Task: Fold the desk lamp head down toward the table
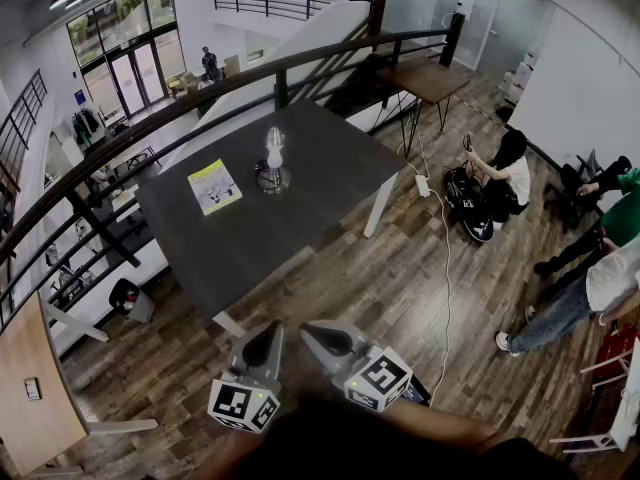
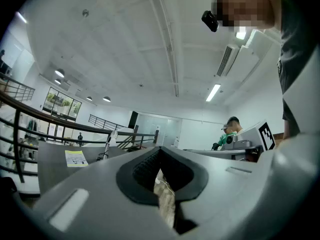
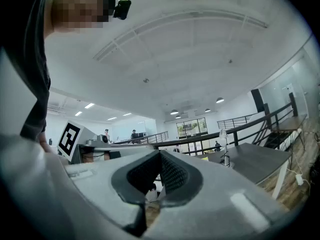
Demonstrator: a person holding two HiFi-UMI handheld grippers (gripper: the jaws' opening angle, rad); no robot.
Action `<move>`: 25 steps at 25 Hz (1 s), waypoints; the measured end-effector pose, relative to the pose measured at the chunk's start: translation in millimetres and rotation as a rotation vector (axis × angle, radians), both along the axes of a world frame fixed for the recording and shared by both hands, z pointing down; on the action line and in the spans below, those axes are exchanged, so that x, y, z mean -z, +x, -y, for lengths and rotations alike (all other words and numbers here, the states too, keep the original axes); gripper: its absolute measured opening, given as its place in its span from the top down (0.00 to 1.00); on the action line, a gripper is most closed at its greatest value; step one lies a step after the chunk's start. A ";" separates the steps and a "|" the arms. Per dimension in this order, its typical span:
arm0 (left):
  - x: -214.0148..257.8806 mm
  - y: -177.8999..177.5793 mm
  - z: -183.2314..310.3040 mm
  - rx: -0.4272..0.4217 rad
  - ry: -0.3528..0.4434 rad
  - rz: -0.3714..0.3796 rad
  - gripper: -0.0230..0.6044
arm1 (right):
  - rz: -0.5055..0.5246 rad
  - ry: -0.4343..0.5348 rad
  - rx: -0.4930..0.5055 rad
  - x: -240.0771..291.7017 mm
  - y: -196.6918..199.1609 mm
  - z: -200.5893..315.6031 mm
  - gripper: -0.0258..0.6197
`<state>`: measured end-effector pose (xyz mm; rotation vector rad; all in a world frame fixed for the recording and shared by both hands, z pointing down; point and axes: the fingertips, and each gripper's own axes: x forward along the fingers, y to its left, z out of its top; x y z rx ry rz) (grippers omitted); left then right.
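A dark table is seen from above on a wooden floor, beside a black railing. The lamp is set near the middle of the table, its stem upright and its white head raised. A yellow-green booklet is laid flat just to the lamp's left.

At the bottom of the head view, the left gripper and the right gripper are held side by side over the floor, well apart from the table. Both are pointed level toward it. In each gripper view the jaws are seen closed together with nothing between them.

From the left gripper the lamp is seen far off to the left. From the right gripper it is seen to the right.

A person is crouched on the floor right of the table.
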<state>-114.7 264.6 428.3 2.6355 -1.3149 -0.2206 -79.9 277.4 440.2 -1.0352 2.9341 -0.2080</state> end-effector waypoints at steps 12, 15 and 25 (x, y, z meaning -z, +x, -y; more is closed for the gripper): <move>0.0 9.7 18.4 -0.001 -0.004 0.002 0.96 | 0.007 0.004 0.004 1.5 9.2 16.0 0.96; -3.7 16.5 26.2 -0.006 -0.007 0.003 0.96 | 0.027 -0.007 0.016 1.9 15.1 22.1 0.96; -5.1 66.4 85.2 -0.014 -0.008 0.018 0.96 | 0.043 -0.018 0.014 -3.0 64.0 79.5 0.96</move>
